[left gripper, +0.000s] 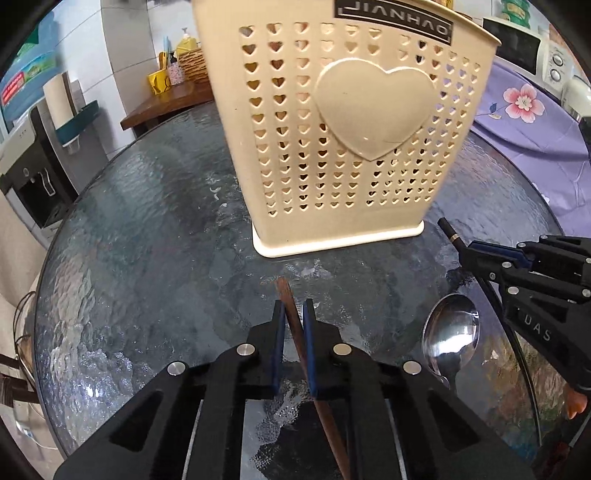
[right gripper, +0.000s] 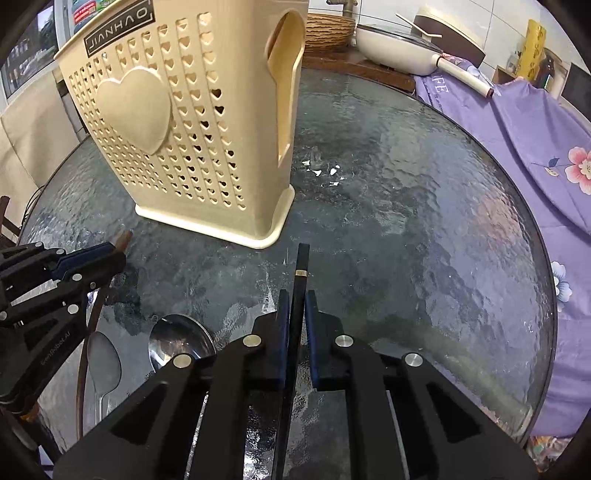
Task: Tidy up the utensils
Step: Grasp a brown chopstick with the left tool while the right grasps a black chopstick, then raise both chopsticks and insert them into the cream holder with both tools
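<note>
A cream utensil holder (left gripper: 343, 136) with heart-shaped holes stands upright on the round glass table (left gripper: 147, 240); it also shows in the right wrist view (right gripper: 192, 140). My left gripper (left gripper: 294, 306) is shut on a brown chopstick (left gripper: 291, 314), just in front of the holder's base. My right gripper (right gripper: 295, 295) is shut on a black chopstick (right gripper: 300, 273) with a gold band, right of the holder's base. A large steel spoon (left gripper: 448, 334) lies on the glass between the grippers, also in the right wrist view (right gripper: 177, 341). A smaller spoon (right gripper: 103, 365) lies left of it.
A purple flowered cloth (right gripper: 535, 129) covers the surface to the right of the table. A white pan (right gripper: 399, 48) and a woven basket (right gripper: 328, 27) sit on a wooden counter behind. A water dispenser (left gripper: 29, 177) stands at far left.
</note>
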A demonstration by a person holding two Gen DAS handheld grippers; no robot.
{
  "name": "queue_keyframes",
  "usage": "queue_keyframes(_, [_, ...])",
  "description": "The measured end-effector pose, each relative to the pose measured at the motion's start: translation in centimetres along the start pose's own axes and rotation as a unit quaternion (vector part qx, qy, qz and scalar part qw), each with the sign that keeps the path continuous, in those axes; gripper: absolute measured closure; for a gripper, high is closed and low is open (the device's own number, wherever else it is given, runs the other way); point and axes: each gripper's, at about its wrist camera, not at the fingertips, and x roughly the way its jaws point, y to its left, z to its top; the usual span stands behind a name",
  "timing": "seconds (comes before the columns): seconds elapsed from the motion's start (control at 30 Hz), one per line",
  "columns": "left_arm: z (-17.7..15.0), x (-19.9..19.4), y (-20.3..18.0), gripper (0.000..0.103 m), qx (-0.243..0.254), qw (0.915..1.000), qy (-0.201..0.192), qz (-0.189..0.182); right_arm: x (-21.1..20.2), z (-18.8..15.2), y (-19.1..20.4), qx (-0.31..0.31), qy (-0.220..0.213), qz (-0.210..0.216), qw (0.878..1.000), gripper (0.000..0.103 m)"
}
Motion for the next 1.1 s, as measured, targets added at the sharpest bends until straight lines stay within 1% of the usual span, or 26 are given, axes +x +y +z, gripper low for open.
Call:
queue_keyframes(0.27, [-0.3,-0.2,-1.0,0.094,0.006,1.0,-0.003,0.005,-0.4,-0.9,0.9,-0.013,-0.003,0.003,1.0,0.094])
queue_keyframes(0.5, [-0.3,-0.2,-1.1,0.096,0.003,1.0,-0.009,0.001,-0.8,-1.5,1.1,-0.01,-0.014,0.022,1.0,0.095])
queue_keyframes(0.67, [-0.2,-0.5,-0.7,0.096,-0.008,0.9998,-0.015,-0.012,-2.1,-1.5,0.6,-0.001,-0.038,0.039,0.998,0.095])
queue_keyframes(0.87, [-0.1,-2.6,0.1,0.096,-0.022,0.9987,-0.042,-0.021,-5.1,-1.3,0.7,0.003,-0.079,0.056,0.995,0.095])
queue_keyframes(1.1, [0.7,-7.4,0.9,0.096,-0.035,0.9939,-0.1,-0.03,-10.2,-0.8,0.2,0.02,-0.137,0.089,0.986,0.095])
